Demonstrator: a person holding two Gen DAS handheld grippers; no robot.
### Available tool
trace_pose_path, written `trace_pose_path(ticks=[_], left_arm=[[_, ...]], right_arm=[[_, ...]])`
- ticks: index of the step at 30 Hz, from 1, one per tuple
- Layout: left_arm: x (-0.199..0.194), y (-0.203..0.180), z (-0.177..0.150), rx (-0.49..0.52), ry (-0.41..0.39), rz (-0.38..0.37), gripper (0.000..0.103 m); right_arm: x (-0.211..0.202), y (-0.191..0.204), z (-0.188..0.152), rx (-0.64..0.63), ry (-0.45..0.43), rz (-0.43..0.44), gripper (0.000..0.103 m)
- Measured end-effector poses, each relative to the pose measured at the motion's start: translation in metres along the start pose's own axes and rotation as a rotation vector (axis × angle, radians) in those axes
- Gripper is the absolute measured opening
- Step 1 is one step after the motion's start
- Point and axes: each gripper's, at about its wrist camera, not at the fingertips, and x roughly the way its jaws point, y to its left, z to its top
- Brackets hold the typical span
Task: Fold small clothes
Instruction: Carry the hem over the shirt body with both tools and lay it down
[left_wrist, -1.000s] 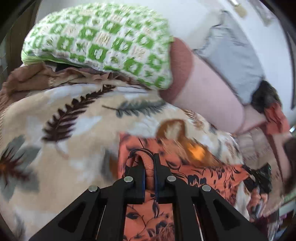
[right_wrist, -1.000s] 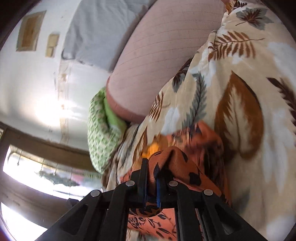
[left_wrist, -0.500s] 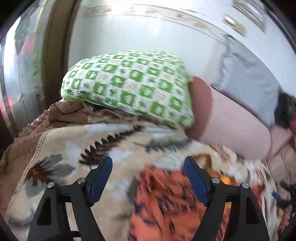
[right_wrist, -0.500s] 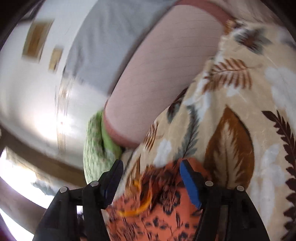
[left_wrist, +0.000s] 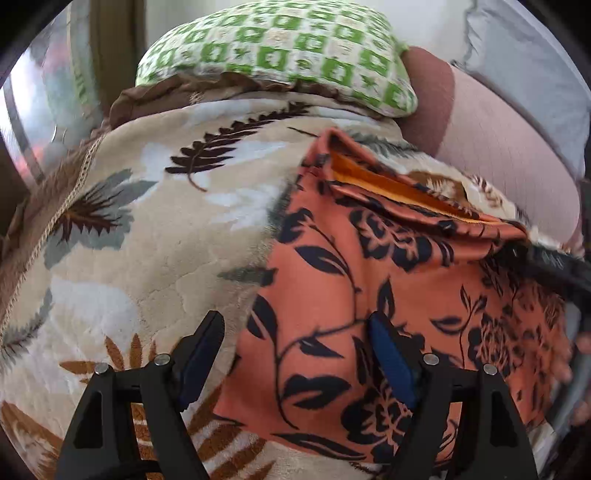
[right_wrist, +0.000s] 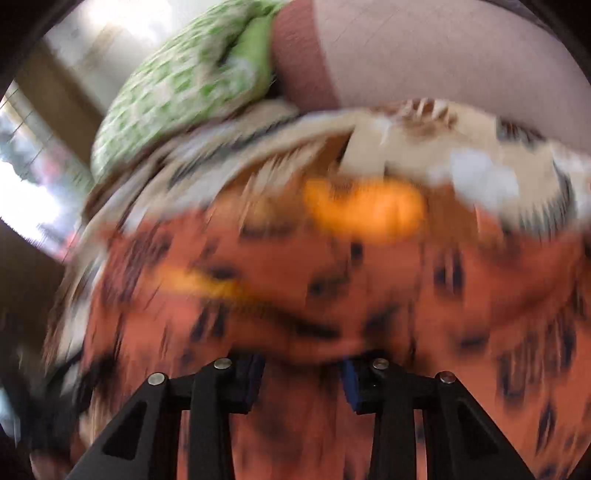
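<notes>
One small orange garment printed with dark navy leaves and flowers (left_wrist: 373, 295) is lying spread on one plush beige blanket patterned with brown, grey and white fern leaves (left_wrist: 155, 240). Along the garment's far edge a brighter orange lining strip (left_wrist: 391, 186) is showing where the cloth is turning over.

The left gripper (left_wrist: 295, 350), black with blue pads, is hovering low over the garment's near left part with its two jaws spread wide and nothing between them but air; one blue-padded finger (left_wrist: 201, 354) is sitting over the blanket just beside the garment's left edge, the other over the printed cloth.

The right gripper (right_wrist: 301, 369) is showing in its own view against a badly blurred orange garment (right_wrist: 332, 295). Its two jaws are parted, though less widely than the left pair, and orange cloth is filling the space in front of them; whether any fold is actually lying between the pads cannot be told through the blur. In the left wrist view a black part of this second tool is reaching in at the garment's right edge.

Beyond the blanket, one pillow with a green-and-white square pattern (left_wrist: 280, 48) is resting on the blanket's brown-edged far end. Touching its right side, one long pale pink bolster with a reddish-brown end band (left_wrist: 498, 147) is lying along the blanket's far right border. One grey cushion (left_wrist: 524, 74) is leaning behind the bolster.
</notes>
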Motion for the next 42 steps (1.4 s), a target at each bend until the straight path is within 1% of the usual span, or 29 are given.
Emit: trace_pose_path(ticks=[2, 3, 4, 6, 8, 11, 13, 14, 15, 16, 19, 20, 21, 22, 24, 26, 27, 29, 30, 32, 33, 34, 35, 36, 37, 38, 40, 41, 42], left_arm=[[-0.005, 0.008, 0.005, -0.003, -0.014, 0.02, 0.08], [-0.006, 0.012, 0.005, -0.012, -0.016, 0.038, 0.08], [-0.008, 0.014, 0.009, -0.025, -0.015, 0.035, 0.08], [-0.012, 0.018, 0.01, -0.051, -0.02, 0.027, 0.08], [-0.013, 0.02, 0.011, -0.042, -0.033, 0.052, 0.08], [-0.012, 0.023, 0.004, -0.014, -0.014, 0.072, 0.08], [-0.008, 0.026, -0.003, 0.015, 0.007, 0.08, 0.08], [-0.005, 0.025, -0.006, 0.035, 0.022, 0.084, 0.081], [0.001, 0.026, -0.008, 0.051, 0.041, 0.089, 0.083], [0.004, 0.028, -0.011, 0.05, 0.055, 0.088, 0.083], [0.004, 0.032, -0.01, 0.036, 0.07, 0.066, 0.083], [0.001, 0.032, -0.008, 0.04, 0.061, 0.065, 0.082], [-0.006, 0.033, -0.005, 0.035, 0.028, 0.069, 0.082], [-0.013, 0.034, -0.001, 0.027, -0.007, 0.078, 0.082], [-0.023, 0.036, 0.005, 0.015, -0.061, 0.092, 0.082], [-0.023, 0.038, 0.007, 0.005, -0.06, 0.068, 0.082], [-0.017, 0.037, 0.005, 0.01, -0.028, 0.054, 0.082], [0.0, 0.034, -0.001, 0.032, 0.051, 0.073, 0.083], [0.007, 0.034, -0.005, 0.029, 0.07, 0.083, 0.084], [0.007, 0.037, -0.008, -0.007, 0.075, 0.068, 0.084], [0.003, 0.038, -0.008, -0.023, 0.075, 0.056, 0.084], [0.0, 0.039, -0.008, -0.025, 0.068, 0.06, 0.084], [-0.002, 0.039, -0.008, -0.02, 0.057, 0.071, 0.084], [-0.005, 0.038, -0.007, -0.012, 0.041, 0.082, 0.084], [-0.008, 0.037, -0.005, -0.009, 0.018, 0.091, 0.084], [-0.013, 0.035, -0.002, -0.01, -0.015, 0.095, 0.083], [-0.02, 0.029, 0.005, 0.001, -0.061, 0.064, 0.083], [-0.02, 0.025, 0.007, 0.013, -0.064, 0.046, 0.083], [-0.017, 0.02, 0.007, 0.03, -0.056, 0.042, 0.083]], right_arm=[[0.005, -0.01, 0.03, 0.1, -0.067, -0.005, 0.038], [0.0, -0.017, 0.032, 0.134, -0.087, -0.001, 0.038], [-0.004, -0.011, 0.038, 0.15, -0.109, 0.023, 0.038], [-0.016, 0.009, 0.032, 0.113, -0.132, 0.112, 0.038], [-0.014, 0.045, 0.014, 0.026, -0.069, 0.184, 0.038], [0.005, 0.097, -0.003, -0.072, 0.023, 0.23, 0.038], [0.033, 0.127, -0.011, -0.106, 0.094, 0.205, 0.039], [0.056, 0.139, -0.008, -0.112, 0.129, 0.158, 0.038], [0.07, 0.142, -0.002, -0.103, 0.12, 0.128, 0.039], [0.077, 0.142, 0.008, -0.079, 0.07, 0.12, 0.037], [0.073, 0.125, 0.035, 0.06, -0.002, 0.043, 0.037], [0.063, 0.114, 0.042, 0.108, -0.026, 0.062, 0.037], [0.05, 0.104, 0.043, 0.123, -0.054, 0.088, 0.037], [0.032, 0.091, 0.042, 0.117, -0.088, 0.09, 0.039], [-0.001, 0.062, 0.035, 0.101, -0.119, 0.06, 0.039], [-0.032, 0.026, 0.02, 0.107, -0.115, 0.066, 0.039], [-0.043, 0.006, 0.01, 0.112, -0.091, 0.045, 0.039], [-0.06, -0.036, -0.006, 0.129, -0.077, -0.065, 0.039], [-0.062, -0.063, -0.014, 0.145, -0.074, -0.13, 0.039], [-0.055, -0.127, -0.027, 0.217, -0.016, -0.29, 0.039], [-0.058, -0.161, -0.032, 0.304, -0.028, -0.294, 0.033], [-0.07, -0.183, -0.036, 0.386, -0.077, -0.236, 0.015], [-0.087, -0.195, -0.04, 0.454, -0.136, -0.248, 0.015], [-0.103, -0.196, -0.04, 0.466, -0.195, -0.284, 0.018], [-0.115, -0.19, -0.04, 0.44, -0.238, -0.272, 0.021], [-0.121, -0.181, -0.039, 0.404, -0.27, -0.232, 0.021], [-0.118, -0.153, -0.031, 0.321, -0.267, -0.152, 0.021], [-0.113, -0.139, -0.028, 0.27, -0.238, -0.121, 0.021], [-0.103, -0.124, -0.025, 0.222, -0.205, -0.121, 0.021]])
